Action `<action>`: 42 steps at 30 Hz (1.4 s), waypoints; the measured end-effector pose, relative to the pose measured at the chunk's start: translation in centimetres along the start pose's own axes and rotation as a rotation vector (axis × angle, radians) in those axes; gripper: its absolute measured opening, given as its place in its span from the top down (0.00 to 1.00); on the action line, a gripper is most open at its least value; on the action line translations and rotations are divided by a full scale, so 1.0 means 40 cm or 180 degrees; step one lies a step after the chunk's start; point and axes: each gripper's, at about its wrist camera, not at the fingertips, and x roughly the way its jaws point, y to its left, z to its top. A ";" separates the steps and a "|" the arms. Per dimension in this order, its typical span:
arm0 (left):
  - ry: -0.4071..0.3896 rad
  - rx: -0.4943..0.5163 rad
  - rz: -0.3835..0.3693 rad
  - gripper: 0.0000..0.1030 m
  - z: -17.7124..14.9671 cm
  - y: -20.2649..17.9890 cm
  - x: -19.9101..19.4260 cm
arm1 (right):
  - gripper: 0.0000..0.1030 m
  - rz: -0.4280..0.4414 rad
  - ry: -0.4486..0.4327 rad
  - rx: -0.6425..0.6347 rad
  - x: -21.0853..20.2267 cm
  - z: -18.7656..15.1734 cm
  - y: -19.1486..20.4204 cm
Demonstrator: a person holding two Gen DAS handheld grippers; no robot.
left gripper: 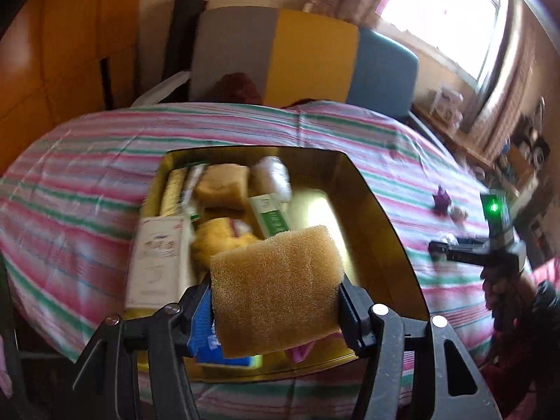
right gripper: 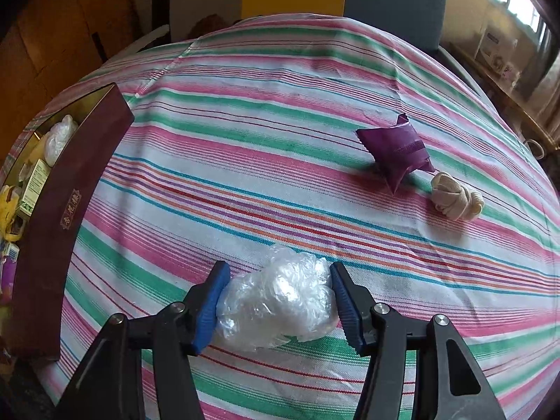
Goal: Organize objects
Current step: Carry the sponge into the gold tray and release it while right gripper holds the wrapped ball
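Note:
My left gripper (left gripper: 274, 301) is shut on a tan sponge (left gripper: 273, 273) and holds it above the near end of a gold-lined box (left gripper: 378, 217). The box holds several items, among them a white carton (left gripper: 157, 255), a green-and-white carton (left gripper: 271, 215) and a wad of clear plastic (left gripper: 273, 175). My right gripper (right gripper: 278, 274) is shut on a crumpled clear plastic bag (right gripper: 280, 304), low over the striped tablecloth (right gripper: 245, 161). The box's dark red wall (right gripper: 70, 189) lies to its left.
A purple sachet (right gripper: 395, 150) and a beige rolled cloth (right gripper: 455, 196) lie on the cloth at the far right. Chairs with grey, yellow and blue backs (left gripper: 315, 56) stand behind the table. A window (left gripper: 444, 17) and a cluttered shelf are on the right.

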 end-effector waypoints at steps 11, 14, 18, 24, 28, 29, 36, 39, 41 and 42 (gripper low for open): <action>0.0178 -0.0010 -0.0170 0.42 0.000 -0.032 0.066 | 0.43 -0.0031 -0.0002 -0.0031 0.003 0.002 0.001; 0.0202 0.0094 -0.0124 0.41 0.018 -0.061 0.108 | 0.43 -0.0036 0.0000 -0.0033 0.003 0.003 0.005; 0.0364 0.0119 -0.0096 0.41 0.028 -0.077 0.171 | 0.43 -0.0053 0.0001 -0.0046 0.001 0.003 0.007; 0.0603 0.0108 0.0013 0.33 0.007 -0.071 0.242 | 0.43 -0.0062 0.0001 -0.0053 0.002 0.003 0.010; 0.0497 0.0160 0.0085 0.21 0.004 -0.072 0.211 | 0.43 -0.0057 0.0000 -0.0046 0.003 0.004 0.012; 0.0457 0.0175 0.0110 0.21 0.006 -0.072 0.200 | 0.43 -0.0057 -0.0001 -0.0048 0.003 0.005 0.013; 0.0198 0.0289 0.0386 0.21 0.009 -0.068 0.135 | 0.43 -0.0069 -0.0012 -0.0052 0.001 0.003 0.020; 0.0090 0.0266 0.0462 0.21 0.014 -0.053 0.101 | 0.43 -0.0079 -0.0018 -0.0062 0.001 0.003 0.021; 0.0046 0.0247 0.0500 0.21 0.017 -0.047 0.082 | 0.43 -0.0082 -0.0029 -0.0070 0.001 0.000 0.019; 0.0019 0.0243 0.0521 0.21 0.016 -0.043 0.071 | 0.43 -0.0084 -0.0034 -0.0073 0.001 -0.001 0.018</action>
